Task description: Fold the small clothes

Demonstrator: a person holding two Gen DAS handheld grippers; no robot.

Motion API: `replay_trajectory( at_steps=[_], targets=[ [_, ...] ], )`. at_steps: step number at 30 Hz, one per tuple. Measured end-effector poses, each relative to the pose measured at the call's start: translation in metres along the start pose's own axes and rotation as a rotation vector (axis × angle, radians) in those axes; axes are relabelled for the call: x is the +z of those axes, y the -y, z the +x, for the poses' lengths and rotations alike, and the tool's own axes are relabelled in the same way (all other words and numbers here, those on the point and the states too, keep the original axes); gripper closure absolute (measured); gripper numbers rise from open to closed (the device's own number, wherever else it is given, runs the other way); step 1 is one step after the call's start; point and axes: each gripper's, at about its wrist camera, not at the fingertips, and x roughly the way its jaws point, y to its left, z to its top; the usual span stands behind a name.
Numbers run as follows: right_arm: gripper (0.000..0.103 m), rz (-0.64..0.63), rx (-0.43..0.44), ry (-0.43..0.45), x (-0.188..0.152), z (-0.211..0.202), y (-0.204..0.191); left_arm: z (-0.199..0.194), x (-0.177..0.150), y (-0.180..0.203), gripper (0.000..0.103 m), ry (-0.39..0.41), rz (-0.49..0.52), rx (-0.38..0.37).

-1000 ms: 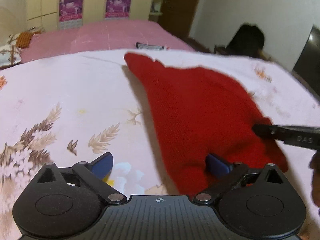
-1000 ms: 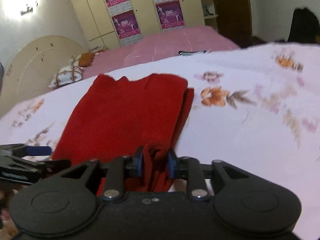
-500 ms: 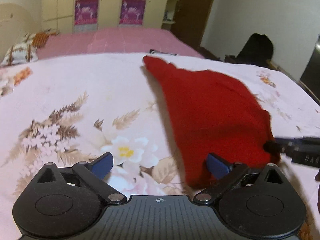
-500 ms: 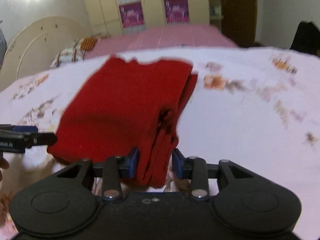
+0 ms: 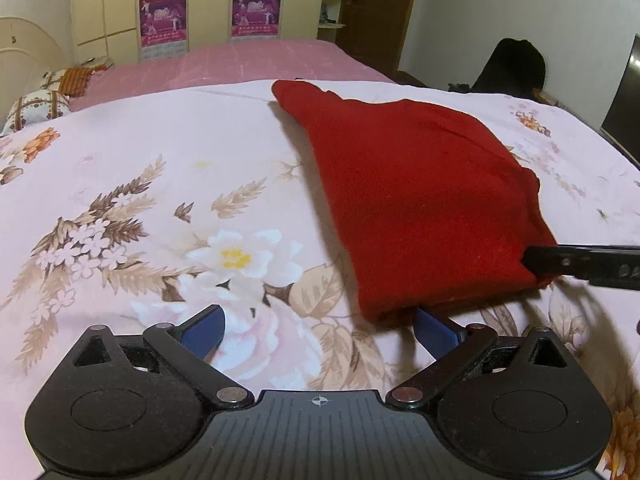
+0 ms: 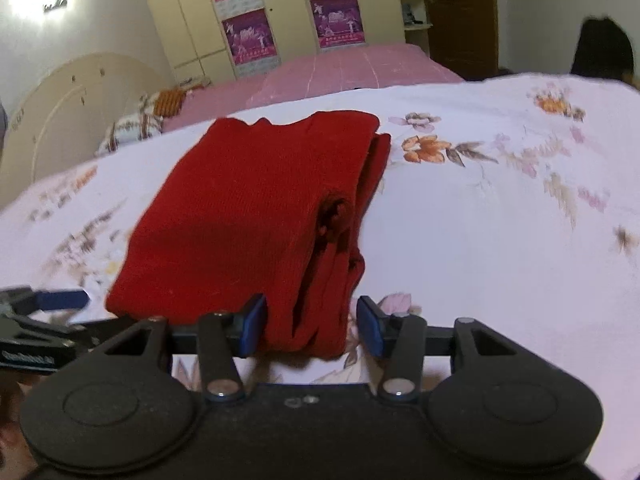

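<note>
A red knit garment (image 5: 420,200) lies folded on the floral bedsheet (image 5: 160,200), long and narrow, running away from both cameras.

The left wrist view shows the garment's smooth folded side and its broad top face. The left gripper (image 5: 318,326) stands wide open with nothing between its blue pads (image 5: 202,330). The left pad sits over bare sheet; the right pad is at the garment's near corner, its tip hidden under the cloth edge, so whether it touches cannot be told. From the right edge of this view a black finger of the right gripper (image 5: 584,264) reaches in at the garment's near right corner.

The right wrist view shows what the other does not: the garment's right side, where several stacked layers (image 6: 352,216) show as loose edges and a dark crease. Here the right gripper (image 6: 311,326) straddles the near end of those layers, and its jaws are opening. The cloth sits between the pads; a clear gap shows at the right pad, while the left pad stands just beside the cloth, perhaps brushing it. The left gripper's blue pad tip (image 6: 60,300) shows at the far left, close to the garment's near left corner.

A pink bed (image 6: 360,68), pillows (image 6: 132,128) and a wardrobe (image 6: 260,12) with posters stand behind.
</note>
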Motion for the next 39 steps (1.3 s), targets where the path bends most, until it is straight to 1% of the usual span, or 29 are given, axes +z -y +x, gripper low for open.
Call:
replay_trajectory(
  at_steps=[2,4,6,8,10,12,13,14,16,18,20,21,22,23,24,26,27,29,30,31,32,34,36,37,38,39],
  targets=[
    [0.053,0.046,0.009,0.018,-0.003,-0.006,0.006,-0.002,0.0,-0.002,0.003,0.002,-0.004,-0.001],
    [0.053,0.061,0.013,0.04,-0.001,-0.011,0.008,-0.006,0.002,-0.003,0.003,0.007,-0.003,-0.006],
    [0.052,0.07,0.021,0.064,0.001,-0.015,0.01,-0.013,0.005,-0.006,0.003,0.021,-0.007,-0.03],
    [0.049,0.083,0.033,0.073,0.004,-0.018,0.012,-0.022,0.01,-0.013,0.003,0.038,-0.037,-0.097],
    [0.044,0.116,0.061,0.075,0.008,-0.02,0.019,-0.027,0.014,-0.026,0.003,0.053,-0.11,-0.173],
    [0.044,0.157,0.091,0.081,0.012,-0.022,0.026,-0.026,0.02,-0.039,0.003,0.059,-0.197,-0.245],
    [0.049,0.18,0.106,0.082,0.015,-0.02,0.03,-0.023,0.023,-0.045,0.004,0.065,-0.239,-0.277],
    [0.055,0.194,0.119,0.077,0.019,-0.017,0.033,-0.019,0.027,-0.049,0.009,0.062,-0.273,-0.296],
    [0.057,0.201,0.128,0.074,0.028,-0.009,0.032,-0.006,0.035,-0.052,0.02,0.046,-0.31,-0.324],
    [0.057,0.186,0.114,0.084,0.038,-0.002,0.028,0.008,0.043,-0.049,0.02,0.029,-0.309,-0.326],
    [0.056,0.205,0.13,0.077,0.049,0.008,0.03,0.021,0.05,-0.045,0.02,0.01,-0.304,-0.329],
    [0.058,0.217,0.14,0.06,0.053,0.015,0.031,0.028,0.052,-0.043,0.02,-0.005,-0.297,-0.327],
    [0.072,0.211,0.135,0.053,0.055,0.022,0.032,0.035,0.054,-0.04,0.02,-0.023,-0.284,-0.31],
    [0.082,0.179,0.073,0.026,0.057,0.032,0.032,0.039,0.055,-0.038,0.02,-0.04,-0.271,-0.288],
    [0.081,0.166,0.035,-0.01,0.057,0.041,0.034,0.043,0.056,-0.036,0.02,-0.053,-0.26,-0.283],
    [0.081,0.199,0.078,-0.01,0.057,0.041,0.04,0.043,0.058,-0.037,0.02,-0.037,-0.249,-0.29],
    [0.078,0.197,0.1,0.006,0.058,0.036,0.042,0.043,0.06,-0.039,0.02,-0.023,-0.247,-0.295],
    [0.059,0.247,0.15,0.036,0.061,0.029,0.052,0.046,0.064,-0.045,0.02,-0.018,-0.267,-0.316],
    [0.055,0.29,0.172,0.04,0.062,0.028,0.059,0.049,0.066,-0.048,0.02,-0.023,-0.28,-0.323],
    [0.053,0.333,0.199,0.04,0.063,0.029,0.067,0.052,0.068,-0.05,0.02,-0.024,-0.285,-0.324],
    [0.053,0.358,0.22,0.035,0.065,0.03,0.073,0.053,0.069,-0.053,0.02,-0.027,-0.288,-0.328],
    [0.051,0.372,0.222,0.033,0.067,0.031,0.079,0.058,0.071,-0.057,0.02,-0.037,-0.306,-0.353],
    [0.044,0.389,0.233,0.016,0.069,0.036,0.084,0.067,0.074,-0.06,0.02,-0.063,-0.334,-0.403],
    [0.033,0.404,0.242,0.005,0.07,0.04,0.087,0.07,0.074,-0.06,0.02,-0.071,-0.344,-0.416],
    [0.025,0.414,0.247,0.003,0.07,0.043,0.089,0.074,0.075,-0.061,0.02,-0.079,-0.356,-0.432],
    [0.024,0.425,0.259,-0.001,0.07,0.046,0.092,0.078,0.077,-0.061,0.02,-0.088,-0.368,-0.45]
  ],
)
